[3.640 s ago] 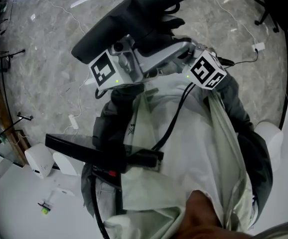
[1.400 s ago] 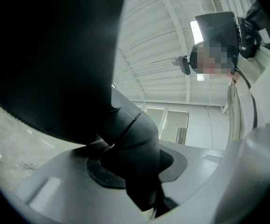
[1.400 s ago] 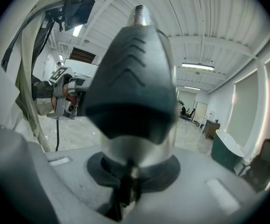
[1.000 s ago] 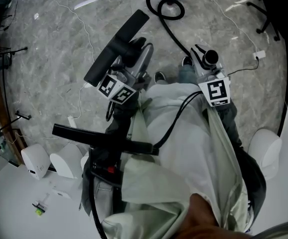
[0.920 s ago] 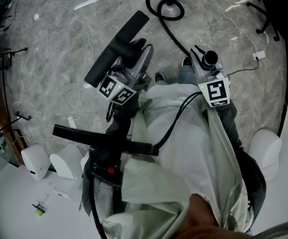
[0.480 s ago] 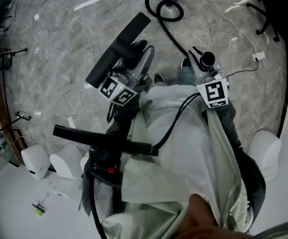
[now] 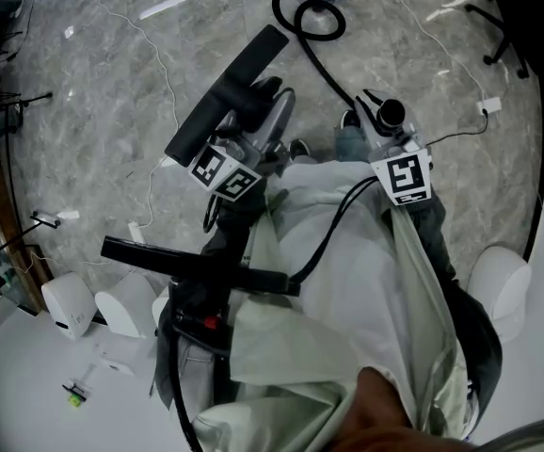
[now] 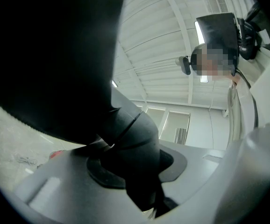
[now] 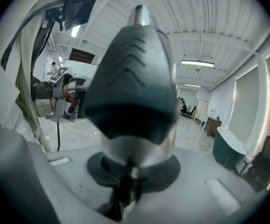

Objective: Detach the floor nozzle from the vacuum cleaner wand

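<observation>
Two parts look separated (well apart), left gripper (image 7: 258,121) clenched on the floor nozzle (image 7: 225,92), right gripper (image 7: 377,125) clamped on the wand (image 9: 135,92), so lower each gently without loosening.

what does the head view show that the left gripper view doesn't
Only the head view: the right gripper shut on the wand, held apart from the floor nozzle, whose whole bar shows, plus both marker cubes. Only the left gripper view: the ceiling and the person's head-worn camera. Both: the left gripper clamped on the nozzle's black neck.
</observation>
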The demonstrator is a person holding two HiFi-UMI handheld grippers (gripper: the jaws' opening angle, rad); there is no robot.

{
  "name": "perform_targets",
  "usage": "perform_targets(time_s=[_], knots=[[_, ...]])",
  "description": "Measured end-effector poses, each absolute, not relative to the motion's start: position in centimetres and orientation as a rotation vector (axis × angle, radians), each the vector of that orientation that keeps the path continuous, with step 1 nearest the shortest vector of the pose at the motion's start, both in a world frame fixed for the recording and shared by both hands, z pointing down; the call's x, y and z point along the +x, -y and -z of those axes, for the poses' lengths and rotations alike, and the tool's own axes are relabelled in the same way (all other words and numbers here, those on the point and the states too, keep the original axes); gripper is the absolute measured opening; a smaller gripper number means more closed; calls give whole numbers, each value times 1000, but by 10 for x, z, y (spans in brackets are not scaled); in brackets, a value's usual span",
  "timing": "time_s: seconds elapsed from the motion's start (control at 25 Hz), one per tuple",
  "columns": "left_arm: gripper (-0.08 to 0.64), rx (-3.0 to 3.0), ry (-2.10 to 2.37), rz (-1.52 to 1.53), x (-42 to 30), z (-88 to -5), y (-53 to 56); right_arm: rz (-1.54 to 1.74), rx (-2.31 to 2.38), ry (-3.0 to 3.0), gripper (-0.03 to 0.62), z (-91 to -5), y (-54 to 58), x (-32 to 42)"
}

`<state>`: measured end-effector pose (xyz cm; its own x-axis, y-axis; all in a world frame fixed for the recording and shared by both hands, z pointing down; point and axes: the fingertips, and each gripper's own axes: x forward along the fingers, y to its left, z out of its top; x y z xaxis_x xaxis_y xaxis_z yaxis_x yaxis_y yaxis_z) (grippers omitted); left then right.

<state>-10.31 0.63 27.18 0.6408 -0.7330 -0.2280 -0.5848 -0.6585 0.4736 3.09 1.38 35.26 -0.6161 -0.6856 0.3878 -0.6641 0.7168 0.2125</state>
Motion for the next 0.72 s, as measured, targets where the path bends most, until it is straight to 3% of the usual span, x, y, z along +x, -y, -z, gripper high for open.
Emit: perform_targets(time_s=[0.72], knots=[[115,2464,1077,606,-109,-274,-7,67,977,2496,60,-354,-15,24]])
